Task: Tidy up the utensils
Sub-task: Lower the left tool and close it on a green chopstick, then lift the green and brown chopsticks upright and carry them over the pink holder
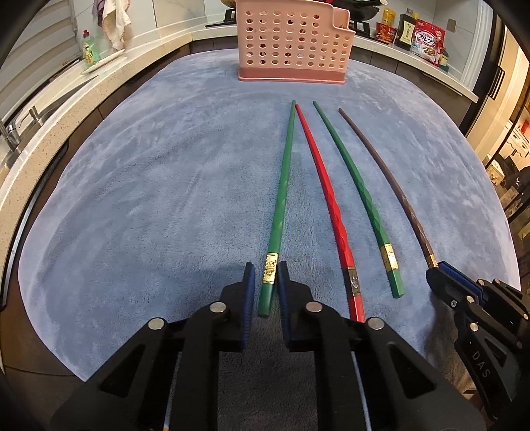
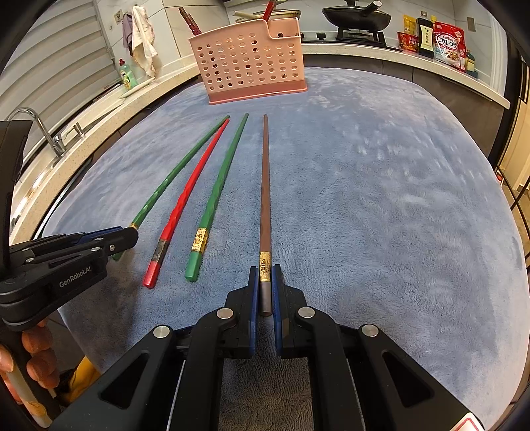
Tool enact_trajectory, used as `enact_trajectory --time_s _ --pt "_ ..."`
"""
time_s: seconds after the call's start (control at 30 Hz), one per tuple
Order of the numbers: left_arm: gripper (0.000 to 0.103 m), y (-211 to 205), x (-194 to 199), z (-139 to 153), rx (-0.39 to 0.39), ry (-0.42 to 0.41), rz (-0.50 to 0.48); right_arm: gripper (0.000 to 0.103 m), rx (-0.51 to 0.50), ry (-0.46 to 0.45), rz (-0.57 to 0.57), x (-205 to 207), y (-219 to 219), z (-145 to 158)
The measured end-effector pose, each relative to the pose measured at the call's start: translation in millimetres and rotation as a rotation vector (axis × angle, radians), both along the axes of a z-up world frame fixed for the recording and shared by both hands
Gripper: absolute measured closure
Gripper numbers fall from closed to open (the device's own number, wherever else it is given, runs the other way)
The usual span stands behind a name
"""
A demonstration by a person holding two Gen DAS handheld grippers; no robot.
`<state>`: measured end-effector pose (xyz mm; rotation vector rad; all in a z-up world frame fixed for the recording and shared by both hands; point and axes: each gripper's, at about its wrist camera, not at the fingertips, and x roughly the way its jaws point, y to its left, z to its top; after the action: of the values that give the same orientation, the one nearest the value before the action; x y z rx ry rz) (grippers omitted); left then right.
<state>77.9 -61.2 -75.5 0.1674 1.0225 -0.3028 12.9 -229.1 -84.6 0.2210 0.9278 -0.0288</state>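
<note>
Four chopsticks lie side by side on a blue fleece mat [image 1: 149, 199], tips toward a pink perforated utensil basket [image 1: 291, 43] [image 2: 248, 59]. My left gripper [image 1: 266, 273] [image 2: 132, 232] is shut on the thick end of the leftmost green chopstick [image 1: 285, 185] [image 2: 179, 169]. A red chopstick [image 1: 326, 185] [image 2: 185, 195] and a second green chopstick [image 1: 354, 179] [image 2: 222, 185] lie free between the grippers. My right gripper [image 2: 265, 270] [image 1: 434, 270] is shut on the gold-banded end of the brown chopstick [image 2: 265, 185] [image 1: 387, 169]. All chopsticks rest flat on the mat.
The basket holds other utensils at the mat's far edge. A counter runs around with a faucet [image 2: 43, 132], a green soap bottle [image 1: 88, 48], a wok [image 2: 356, 16] and food packages [image 1: 425, 39]. A person's hand [image 2: 36, 358] grips the left tool.
</note>
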Motion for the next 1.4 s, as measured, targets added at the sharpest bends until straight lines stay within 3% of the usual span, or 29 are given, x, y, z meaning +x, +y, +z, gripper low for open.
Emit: enact_trajectory --time_s 0.4,0.67,1.03,1.4 --pt "0.095 3 1 3 -0.004 0.035 0.006 0.096 0.002 0.017 0.006 2 0 2" --pt "0.096 13 2 17 -0.023 0.027 0.025 0.096 0.013 -0.010 0.009 2 -3 20" --pt "0.096 34 12 62 -0.090 -0.043 0.071 0.096 0.010 -0.123 -0.005 8 -17 72" --pt "0.096 43 32 114 -0.141 -0.129 0.088 0.096 -0.001 -0.291 -0.032 25 -43 143"
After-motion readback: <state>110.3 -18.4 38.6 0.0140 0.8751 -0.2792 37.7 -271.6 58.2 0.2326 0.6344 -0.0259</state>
